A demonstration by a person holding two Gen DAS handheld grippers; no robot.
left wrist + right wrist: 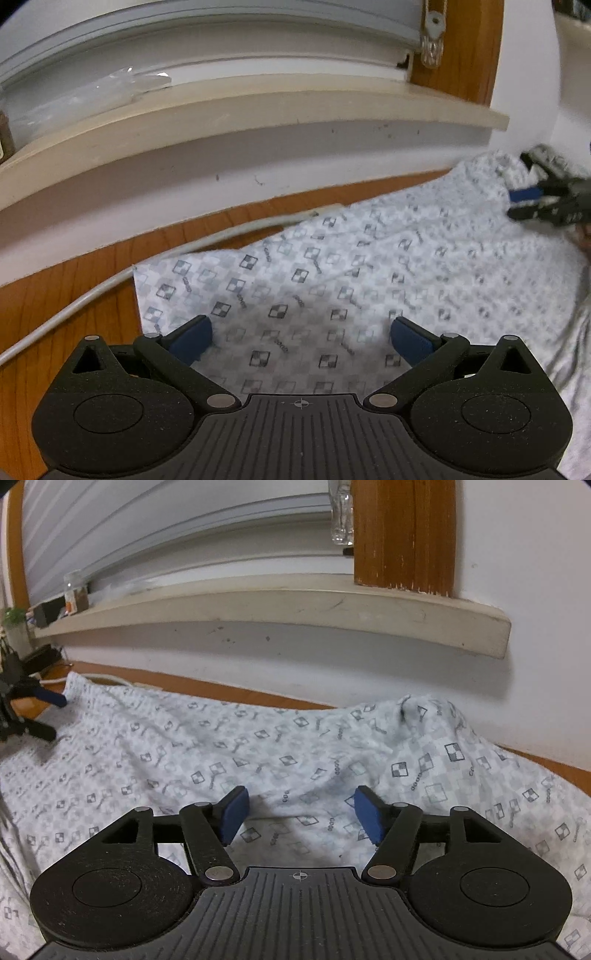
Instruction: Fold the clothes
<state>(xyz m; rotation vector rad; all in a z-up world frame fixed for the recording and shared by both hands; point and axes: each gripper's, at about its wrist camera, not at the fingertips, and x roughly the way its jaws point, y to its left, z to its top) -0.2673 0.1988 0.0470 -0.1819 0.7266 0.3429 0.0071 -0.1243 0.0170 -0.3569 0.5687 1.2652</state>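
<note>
Both claws, my left claw (301,334) and right claw (301,814), gape empty over the shirt (258,746) on the tabletop (66,295); folding seems barely begun.

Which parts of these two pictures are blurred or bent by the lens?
Left wrist view: the right tongs and the patterned cloth near them are smeared; the window sill curves strongly. Right wrist view: mostly sharp; the sill bends less.
</note>
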